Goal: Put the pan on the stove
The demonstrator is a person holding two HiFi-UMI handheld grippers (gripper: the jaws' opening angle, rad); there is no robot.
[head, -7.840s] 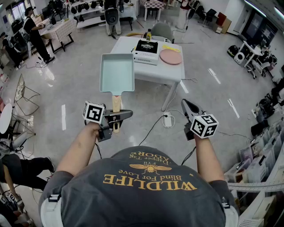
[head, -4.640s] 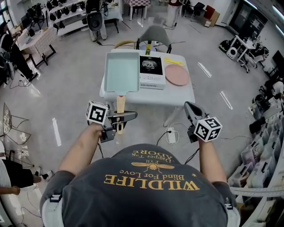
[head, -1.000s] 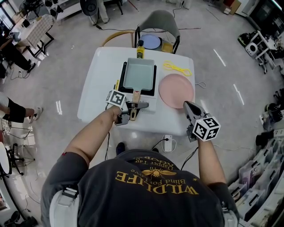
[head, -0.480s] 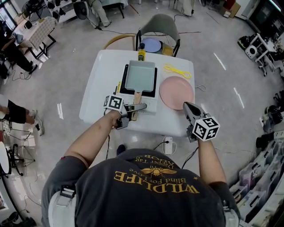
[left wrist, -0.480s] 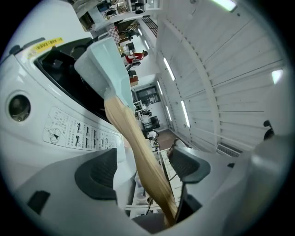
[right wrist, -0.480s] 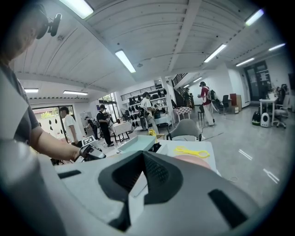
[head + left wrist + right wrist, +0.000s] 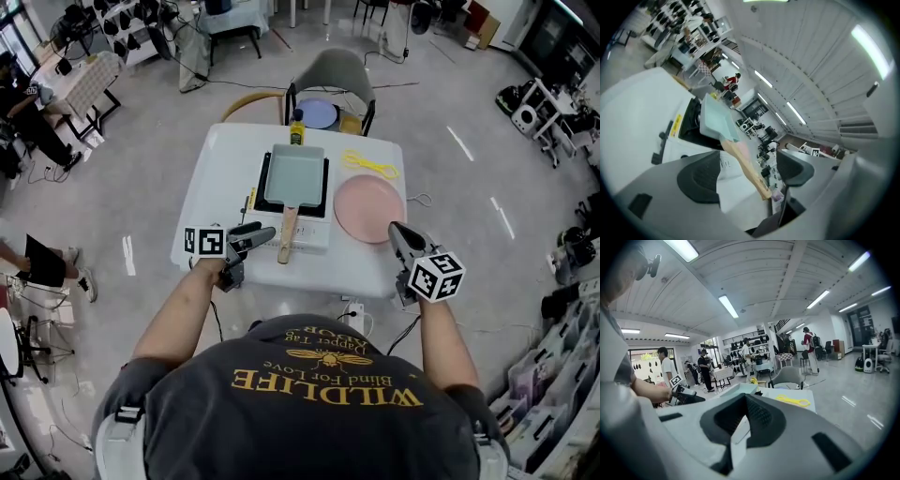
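The pale green rectangular pan point(image 7: 295, 172) sits on the black-topped stove point(image 7: 314, 230) on the white table point(image 7: 220, 178). Its wooden handle point(image 7: 286, 235) sticks out toward me over the stove's front. My left gripper point(image 7: 262, 233) hovers just left of the handle's end with its jaws opening. In the left gripper view the handle point(image 7: 747, 168) runs between the wide-apart pads without touching either one of them, and the pan point(image 7: 717, 123) lies beyond. My right gripper point(image 7: 397, 232) hangs at the table's front right, shut and holding nothing.
A pink plate point(image 7: 369, 207) lies right of the stove, with a yellow object point(image 7: 370, 166) behind it. A yellow bottle point(image 7: 297, 122) stands at the table's far edge. A grey chair point(image 7: 339, 70) with a blue plate point(image 7: 319, 114) stands behind the table. People stand far left.
My left gripper carried the pan by its handle to the table and onto the stove, then let go of the handle and drew back to the left. The right gripper has stayed shut.
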